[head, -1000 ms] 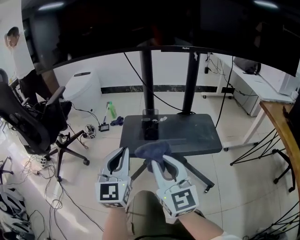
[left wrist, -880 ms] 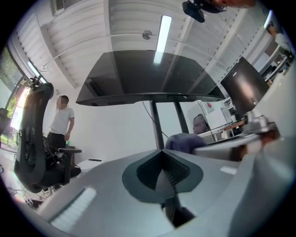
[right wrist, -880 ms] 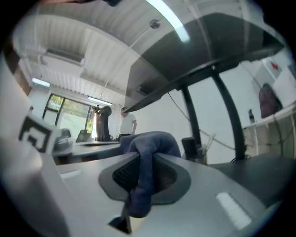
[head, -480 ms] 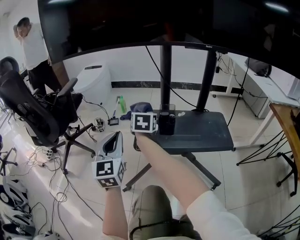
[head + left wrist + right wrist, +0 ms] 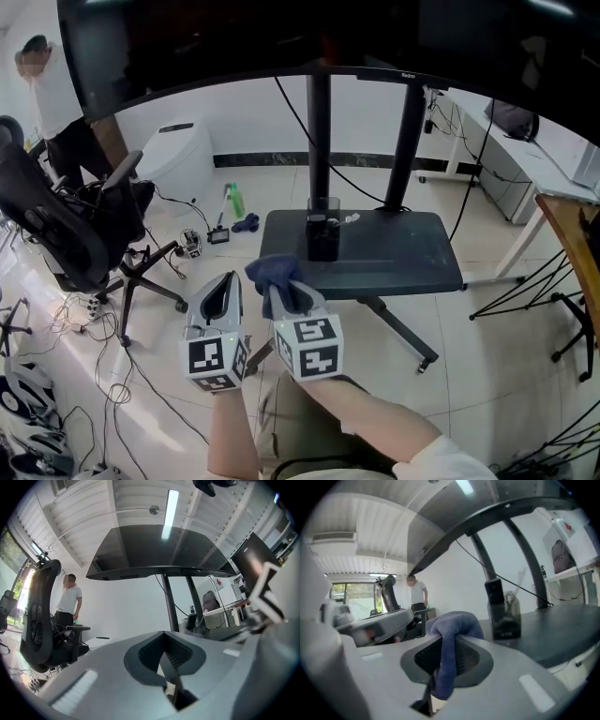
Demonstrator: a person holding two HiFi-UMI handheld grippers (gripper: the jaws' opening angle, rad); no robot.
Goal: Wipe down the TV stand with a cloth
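Observation:
The TV stand's black shelf (image 5: 394,258) sits on two black posts under a large dark screen (image 5: 328,37). A small black box (image 5: 322,234) stands at the shelf's rear middle. My right gripper (image 5: 284,289) hovers just off the shelf's front left corner, shut on a dark blue cloth (image 5: 272,272). In the right gripper view the cloth (image 5: 452,637) bulges out over the closed jaws, with the shelf (image 5: 562,634) and the box (image 5: 499,606) ahead. My left gripper (image 5: 223,286) hangs beside it over the floor, shut and empty (image 5: 165,654).
A black office chair (image 5: 56,234) with loose cables around it stands at left, and a person (image 5: 47,84) stands behind it. A green bottle (image 5: 234,200) and small gadgets lie on the floor. A white desk (image 5: 525,169) and a wooden tabletop edge (image 5: 572,253) are at right.
Half a second ago my right arm was stretched out to the shelf's left edge by the black box; it has drawn back towards me with the cloth. The left gripper barely moved.

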